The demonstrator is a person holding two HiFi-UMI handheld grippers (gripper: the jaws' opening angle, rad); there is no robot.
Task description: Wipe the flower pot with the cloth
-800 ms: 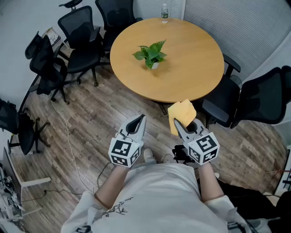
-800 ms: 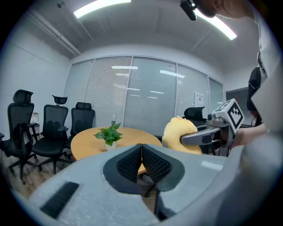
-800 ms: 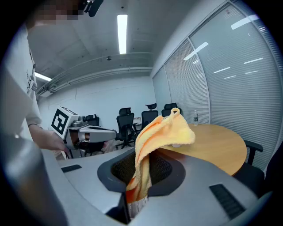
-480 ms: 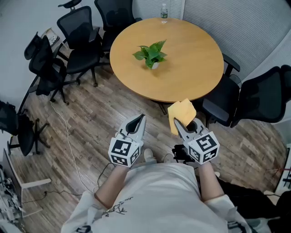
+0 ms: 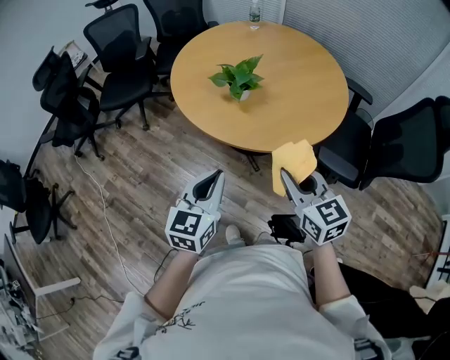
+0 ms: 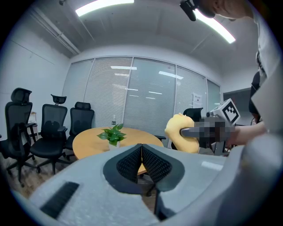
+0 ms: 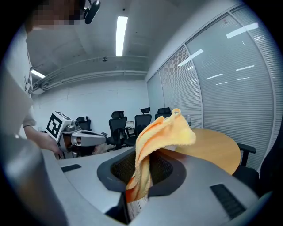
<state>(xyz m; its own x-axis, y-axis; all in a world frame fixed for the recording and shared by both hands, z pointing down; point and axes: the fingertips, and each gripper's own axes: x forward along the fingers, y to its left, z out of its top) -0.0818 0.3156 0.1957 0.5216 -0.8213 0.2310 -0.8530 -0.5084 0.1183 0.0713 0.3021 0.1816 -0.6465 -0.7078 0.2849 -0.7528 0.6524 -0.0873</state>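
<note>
1. Nearest the person, who stands on the plank floor [image 5: 144, 165] off the table's near edge, the right gripper [image 5: 286, 180] has its pads clamped on the yellow cloth [image 5: 295, 159]. The cloth stands up in a fold above the jaws, with a short tail hanging below them.
2. Beside it, the left gripper [image 5: 215, 178] has its jaws pressed together with nothing between them.
3. Progress, as judged: the cloth is in hand, but wiping has not begun. Both grippers are short of the table and well apart from the pot. The approach, any steadying of the pot and the wipe itself remain to be done.
4. The round wooden table [image 5: 302, 91] carries the flower pot [image 5: 242, 95], small and pale. It stands upright near the table's middle, with a green plant [image 5: 238, 76] spreading above it.
5. A bottle [image 5: 254, 13] stands at the table's far edge.
6. Black office chairs [image 5: 112, 67] crowd the table's left side, and more stand at its right. A thin cable [image 5: 105, 204] trails over the floor at left.
7. Beyond the table, slatted blinds [image 6: 146, 92] cover a glazed wall under ceiling strip lights.
</note>
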